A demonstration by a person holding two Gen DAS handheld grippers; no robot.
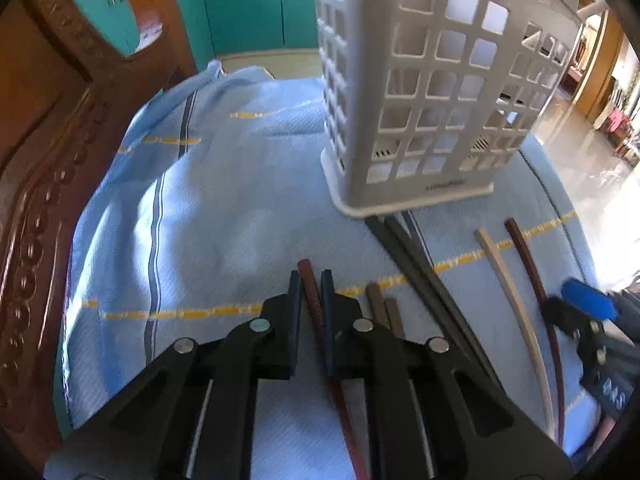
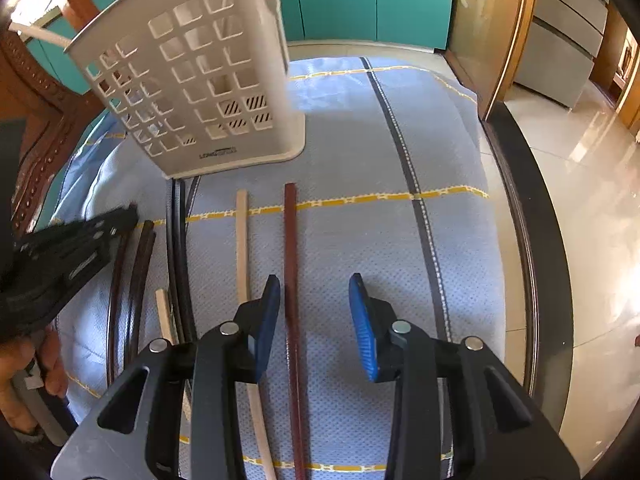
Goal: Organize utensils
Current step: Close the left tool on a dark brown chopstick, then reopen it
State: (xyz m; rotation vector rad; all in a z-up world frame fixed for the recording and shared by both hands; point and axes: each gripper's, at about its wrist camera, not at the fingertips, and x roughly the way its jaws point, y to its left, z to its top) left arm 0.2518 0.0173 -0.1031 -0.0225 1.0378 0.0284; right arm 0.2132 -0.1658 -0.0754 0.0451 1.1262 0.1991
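My left gripper (image 1: 310, 280) is shut on a reddish-brown chopstick (image 1: 310, 292) that lies on the blue cloth (image 1: 224, 208). Beside it lie two brown chopsticks (image 1: 380, 304) and a black pair (image 1: 416, 256) that reaches the foot of the white slotted utensil basket (image 1: 420, 100). In the right wrist view my right gripper (image 2: 316, 300) stands open over the cloth. A dark red chopstick (image 2: 290, 240) runs between its blue pads (image 2: 362, 320), untouched, and a beige chopstick (image 2: 242, 240) lies just left of it. The basket (image 2: 200, 92) stands upright behind.
A carved wooden chair back (image 1: 48, 128) rises at the left of the cloth. The table's dark edge (image 2: 532, 240) runs down the right, with shiny floor beyond it. A hand (image 2: 24, 364) holds the left gripper (image 2: 120, 216) at the lower left.
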